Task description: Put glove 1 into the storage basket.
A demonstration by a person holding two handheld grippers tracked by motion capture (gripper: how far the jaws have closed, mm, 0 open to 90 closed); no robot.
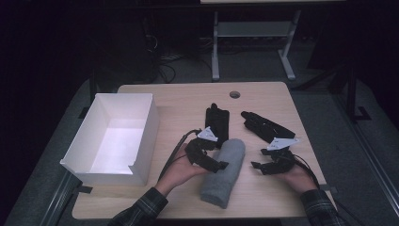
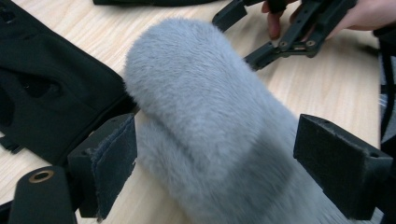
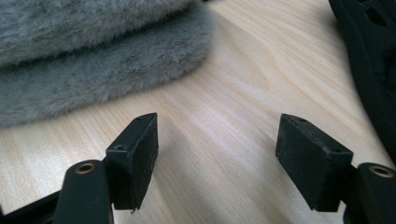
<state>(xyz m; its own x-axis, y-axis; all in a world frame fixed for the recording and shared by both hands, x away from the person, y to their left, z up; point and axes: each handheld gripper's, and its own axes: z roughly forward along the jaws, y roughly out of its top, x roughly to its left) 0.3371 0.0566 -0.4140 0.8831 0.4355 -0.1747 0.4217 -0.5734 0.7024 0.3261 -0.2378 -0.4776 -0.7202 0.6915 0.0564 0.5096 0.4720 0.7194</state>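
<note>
Worktop (image 1: pixel 263 193), light wood grain, with a round cable hole (image 1: pixel 235 94) near its far edge. Container: one white open-topped box (image 1: pixel 141 136), rectangular, at the left side of the worktop; interior shows bare white floor and walls, nothing lying in it; its near right corner has a notch cut in the wall. Rolled grey fleecy towel (image 1: pixel 224 170), lying near the middle of the worktop and right of the box, well apart from it; long axis runs from the near edge away toward the far side. Two black gloves: one (image 1: pixel 217 120) just beyond the far end of the towel, the other (image 1: pixel 264 126) to its right, lying slantwise. Left gripper (image 1: pixel 217 165), held in the person's left hand (image 1: pixel 179 172), set against the left flank of the towel; in the left gripper view its jaws stand spread either side of the roll, pads (image 2: pixel 112 163) close to the pile without pinching it. Right gripper (image 1: pixel 256 165), held in the right hand (image 1: pixel 296 176), just right of the towel and apart from it; in the right gripper view its jaws stand spread over bare wood, nothing between them, the towel's edge (image 3: pixel 93 60) lying beyond and to the left. Sleeves are dark plaid (image 1: pixel 141 209)
</note>
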